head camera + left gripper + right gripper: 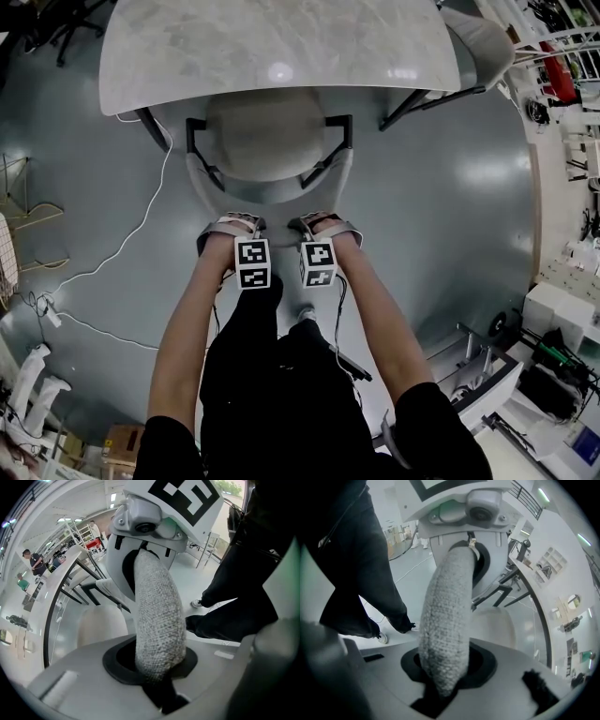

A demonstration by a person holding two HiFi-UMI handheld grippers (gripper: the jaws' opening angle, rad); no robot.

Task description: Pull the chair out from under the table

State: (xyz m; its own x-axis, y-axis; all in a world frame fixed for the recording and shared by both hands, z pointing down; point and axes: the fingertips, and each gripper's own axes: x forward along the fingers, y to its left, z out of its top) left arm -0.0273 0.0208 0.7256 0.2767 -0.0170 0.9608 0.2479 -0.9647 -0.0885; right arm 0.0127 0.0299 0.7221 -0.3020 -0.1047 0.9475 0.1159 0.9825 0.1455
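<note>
A chair with a cream seat (265, 131) and a grey fabric backrest (272, 193) stands partly under the pale marble-look table (281, 42). My left gripper (232, 226) is shut on the backrest's top edge left of its middle. My right gripper (322, 224) is shut on the same edge just right of it. In the left gripper view the knobbly grey edge (157, 620) runs out of my left gripper (159, 688) toward the right gripper's body (154, 527). The right gripper view mirrors this: the backrest edge (445, 630) sits pinched in my right gripper (440, 691).
A second chair (478, 42) is tucked at the table's far right corner. A white cable (141, 225) trails over the grey floor on the left. The person's black-trousered legs (272, 375) stand right behind the chair. Equipment and boxes (553, 328) crowd the right side.
</note>
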